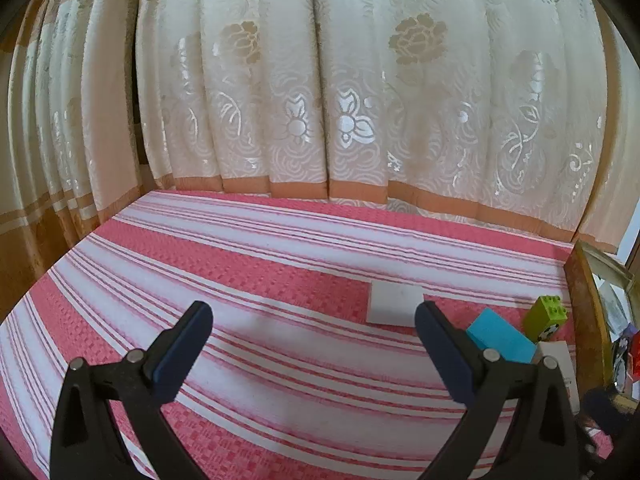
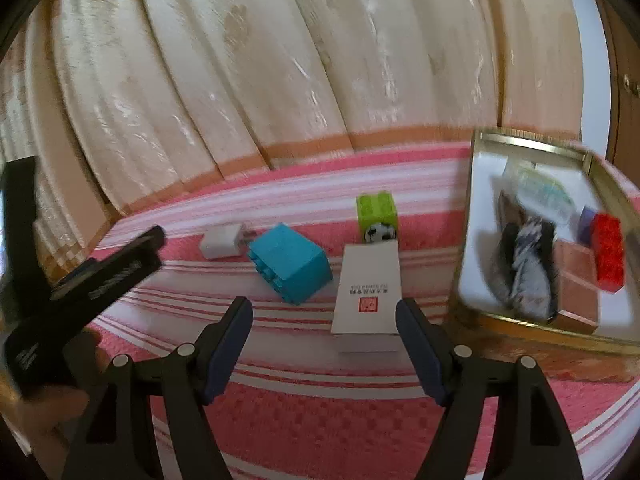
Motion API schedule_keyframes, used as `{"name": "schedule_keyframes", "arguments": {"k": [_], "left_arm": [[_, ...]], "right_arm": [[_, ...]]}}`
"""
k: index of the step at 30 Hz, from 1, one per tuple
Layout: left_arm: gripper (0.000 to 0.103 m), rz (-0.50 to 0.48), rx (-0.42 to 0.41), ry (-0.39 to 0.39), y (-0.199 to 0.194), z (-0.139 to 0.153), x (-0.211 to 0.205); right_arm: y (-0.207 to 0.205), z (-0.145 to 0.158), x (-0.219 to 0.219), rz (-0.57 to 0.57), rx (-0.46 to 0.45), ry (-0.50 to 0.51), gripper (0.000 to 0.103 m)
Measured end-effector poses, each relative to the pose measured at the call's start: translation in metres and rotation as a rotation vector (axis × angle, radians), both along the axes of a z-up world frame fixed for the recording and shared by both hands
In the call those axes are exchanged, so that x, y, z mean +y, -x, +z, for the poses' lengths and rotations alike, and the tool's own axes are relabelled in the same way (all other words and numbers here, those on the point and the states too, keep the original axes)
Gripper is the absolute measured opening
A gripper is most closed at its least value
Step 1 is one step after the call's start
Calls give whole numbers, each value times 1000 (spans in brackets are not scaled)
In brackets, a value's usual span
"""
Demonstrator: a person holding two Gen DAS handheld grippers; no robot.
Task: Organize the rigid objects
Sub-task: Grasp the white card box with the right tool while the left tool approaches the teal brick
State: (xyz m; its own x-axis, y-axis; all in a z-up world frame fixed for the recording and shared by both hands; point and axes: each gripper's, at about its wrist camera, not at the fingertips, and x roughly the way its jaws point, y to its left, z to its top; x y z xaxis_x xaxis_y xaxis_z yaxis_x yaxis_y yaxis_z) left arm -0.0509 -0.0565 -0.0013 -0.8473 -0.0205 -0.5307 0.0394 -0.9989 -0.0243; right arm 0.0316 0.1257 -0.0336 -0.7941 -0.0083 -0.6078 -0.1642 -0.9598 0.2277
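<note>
On the left, the left claw (image 1: 314, 320) hangs wide open over a bare stretch of the pink-and-white striped cloth (image 1: 248, 264), holding nothing; it looks parked out of the way so the other hand has room. In the right wrist view it shows as a dark shape at the far left edge.

Further right, loose pieces lie in a rough row on the cloth, presumably waiting to be sorted: a small white charger (image 2: 223, 242), then a blue block (image 2: 292, 268) tipped on its side so its studs face forward, then a green block (image 2: 377, 216) standing upright with a football picture on its face. Just in front of the green block lies a flat white box (image 2: 368, 292) with red print.

The right claw (image 2: 324, 320) is partly open and empty. The white box lies just ahead of its tips, not yet between them, so this is likely the next pick.

At the far right sits a gold-rimmed tray (image 2: 528, 326), already holding a red block (image 2: 608, 256) and other blurred items, evidently the collecting place.
</note>
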Motion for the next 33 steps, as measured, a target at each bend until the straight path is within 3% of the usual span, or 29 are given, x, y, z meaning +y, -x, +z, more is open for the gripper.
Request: {"name": "schedule_keyframes", "arguments": {"k": [5,9,12,14,15,17,28,33], "left_arm": [[102,13,-8,-23,2,0,-6],[102,18,-10,-34,2,0,-9],[102,13,-12,-35,2,0,-10],[102,10,-15,-33,2,0,-9],[102,9,-15,-32,2,0,-9],[102,9,-16,-28,2,0,-9],[102,13,-32,-20,7,-2,-10],[102,7,-33,-22,7,-3,-9]], "right_arm": [[14,-4,2,-83,-48,-33,76],[32,-17,13,-98,-139,35,74],[35,-19,13,-113,-147,33,74],[37,-20,11,-99,-151,22,61],[39,-21,10,-88,-156,10,50],[40,-21,8,-61,-162,-6,47],[33,-24,2,88,-112,63,45],[22,-6,-9,135,-4,17,45]]}}
